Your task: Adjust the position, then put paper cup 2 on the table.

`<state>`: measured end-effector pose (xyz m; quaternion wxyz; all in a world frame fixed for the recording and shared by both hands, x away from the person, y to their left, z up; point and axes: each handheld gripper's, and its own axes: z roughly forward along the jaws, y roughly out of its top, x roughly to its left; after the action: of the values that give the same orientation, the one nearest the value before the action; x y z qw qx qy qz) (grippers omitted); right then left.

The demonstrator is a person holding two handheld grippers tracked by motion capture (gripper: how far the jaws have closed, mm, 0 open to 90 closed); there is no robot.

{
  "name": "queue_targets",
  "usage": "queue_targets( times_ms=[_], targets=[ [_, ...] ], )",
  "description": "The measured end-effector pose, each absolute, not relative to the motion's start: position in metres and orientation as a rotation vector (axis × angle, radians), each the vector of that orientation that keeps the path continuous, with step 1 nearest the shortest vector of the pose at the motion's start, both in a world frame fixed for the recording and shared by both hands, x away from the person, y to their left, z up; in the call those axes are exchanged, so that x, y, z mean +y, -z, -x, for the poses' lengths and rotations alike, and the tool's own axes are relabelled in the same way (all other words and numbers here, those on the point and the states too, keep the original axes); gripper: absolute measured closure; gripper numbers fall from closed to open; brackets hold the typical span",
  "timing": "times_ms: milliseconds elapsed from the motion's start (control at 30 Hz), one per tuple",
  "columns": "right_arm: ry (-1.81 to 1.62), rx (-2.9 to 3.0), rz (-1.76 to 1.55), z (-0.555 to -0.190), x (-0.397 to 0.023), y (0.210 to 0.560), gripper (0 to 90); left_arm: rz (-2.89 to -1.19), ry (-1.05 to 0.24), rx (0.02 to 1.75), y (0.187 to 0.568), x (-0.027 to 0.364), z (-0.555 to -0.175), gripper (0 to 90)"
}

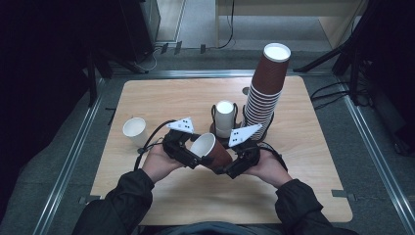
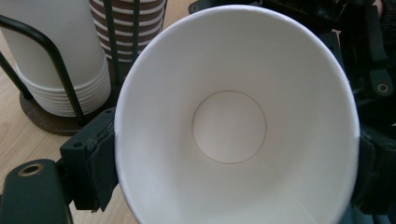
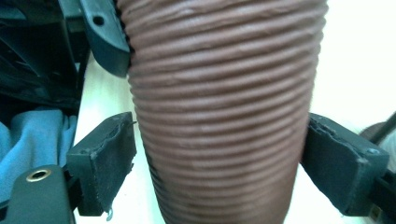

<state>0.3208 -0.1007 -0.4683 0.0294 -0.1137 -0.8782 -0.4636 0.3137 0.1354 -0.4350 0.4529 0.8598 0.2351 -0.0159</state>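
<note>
A brown ribbed paper cup [image 1: 213, 149] with a white inside lies tilted between both grippers, above the table's middle front. My left gripper [image 1: 195, 155] holds it at the mouth. In the left gripper view both pads press the rim of the cup [image 2: 229, 126], whose white inside faces the camera, so the left gripper [image 2: 236, 168] is shut on it. My right gripper [image 1: 226, 169] is at the cup's base end. In the right gripper view the ribbed cup wall [image 3: 224, 116] stands between the pads of the right gripper [image 3: 224, 161], with a narrow gap at the left pad.
A tall leaning stack of brown cups [image 1: 264, 93] stands in a wire holder at the back right. Beside it is a white cup stack [image 1: 225, 119] in a holder. A single white cup [image 1: 135, 131] stands at the left on the wooden table [image 1: 303, 186].
</note>
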Motion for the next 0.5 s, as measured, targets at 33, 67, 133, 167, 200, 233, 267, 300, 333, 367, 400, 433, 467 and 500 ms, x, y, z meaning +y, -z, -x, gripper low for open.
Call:
queue_targets(
  times_ms=[33,67,133,167,200,233,267,300,333,367,400,433,467,500],
  targets=[
    [1.430,-2.716,0.354,-0.321,-0.101,0.468,13.7,-2.120,0.036,0.582,0.435,0.136,-0.314,9.7],
    [1.424,-2.728,0.359,-0.321,-0.102,0.468,13.7,-2.127,0.036,0.579,0.434,0.137,-0.314,9.8],
    [1.410,-2.739,0.361,-0.321,-0.103,0.468,13.6,-2.135,0.024,0.582,0.433,0.139,-0.314,9.8],
    [1.410,-2.738,0.361,-0.320,-0.104,0.468,13.6,-2.137,0.023,0.583,0.433,0.139,-0.314,9.8],
    [1.407,-2.737,0.365,-0.320,-0.105,0.467,13.6,-2.144,0.013,0.582,0.432,0.141,-0.315,9.7],
    [1.405,-2.738,0.372,-0.319,-0.105,0.466,13.6,-2.152,0.006,0.585,0.432,0.142,-0.315,9.7],
    [1.406,-2.739,0.379,-0.318,-0.106,0.466,13.6,-2.158,0.009,0.585,0.432,0.144,-0.316,9.8],
    [1.408,-2.743,0.381,-0.318,-0.108,0.465,13.7,-2.158,0.003,0.588,0.431,0.146,-0.316,9.8],
    [1.401,-2.739,0.393,-0.317,-0.109,0.464,13.6,-2.159,0.000,0.590,0.431,0.147,-0.316,9.8],
    [1.398,-2.740,0.401,-0.316,-0.110,0.464,13.7,-2.164,0.006,0.595,0.431,0.149,-0.317,9.7],
    [1.402,-2.741,0.401,-0.316,-0.112,0.463,13.6,-2.166,-0.005,0.595,0.430,0.150,-0.318,9.7],
    [1.403,-2.745,0.413,-0.316,-0.115,0.463,13.6,-2.166,-0.003,0.598,0.430,0.152,-0.318,9.7],
    [1.395,-2.746,0.429,-0.315,-0.117,0.463,13.7,-2.170,-0.001,0.599,0.429,0.153,-0.318,9.7],
    [1.401,-2.758,0.433,-0.316,-0.118,0.463,13.7,-2.172,-0.007,0.598,0.429,0.154,-0.318,9.7]
  ],
)
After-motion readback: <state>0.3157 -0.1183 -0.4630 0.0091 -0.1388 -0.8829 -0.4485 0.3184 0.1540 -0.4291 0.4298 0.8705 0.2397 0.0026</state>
